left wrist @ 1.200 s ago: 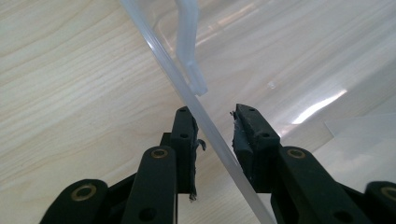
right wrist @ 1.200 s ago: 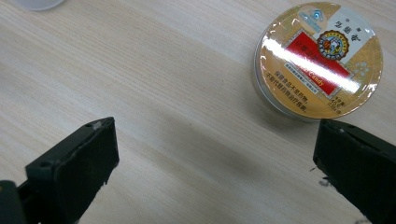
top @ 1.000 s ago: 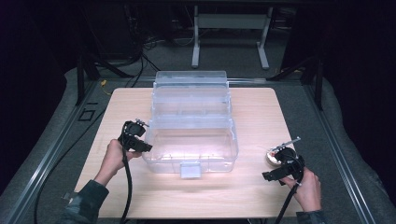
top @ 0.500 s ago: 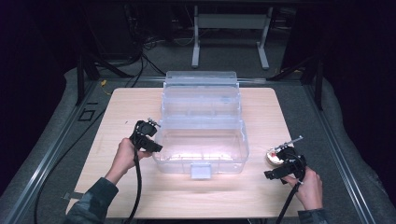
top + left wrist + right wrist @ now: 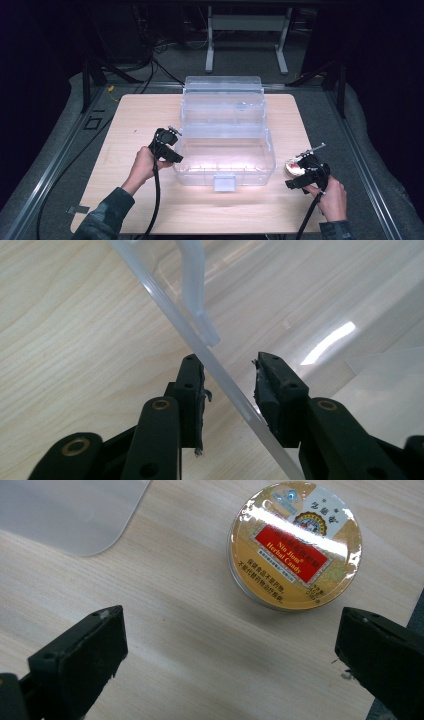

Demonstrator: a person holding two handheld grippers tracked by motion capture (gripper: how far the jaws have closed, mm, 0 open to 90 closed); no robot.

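A clear plastic box (image 5: pixel 223 161) with its lid (image 5: pixel 223 102) raised stands mid-table. My left gripper (image 5: pixel 172 152) is at its left wall. In the left gripper view the jaws (image 5: pixel 230 365) straddle the box's thin clear rim (image 5: pixel 170 315); they have just been opening, and the rim runs between them with a gap on the right side. A round gold and red candy tin (image 5: pixel 293 167) lies on the table right of the box. My right gripper (image 5: pixel 300 174) is beside it. In the right gripper view the tin (image 5: pixel 295 545) lies just ahead of the wide open jaws (image 5: pixel 232 625).
The wooden table (image 5: pixel 140 120) has bare room left of and in front of the box. A rounded corner of the box (image 5: pixel 75 515) lies left of the tin. Grey padding, cables and a metal stand (image 5: pixel 245 30) surround the table.
The box has slid to the right across the table, and the left hand and gripper have moved right with it. The right gripper and tin have stayed put.
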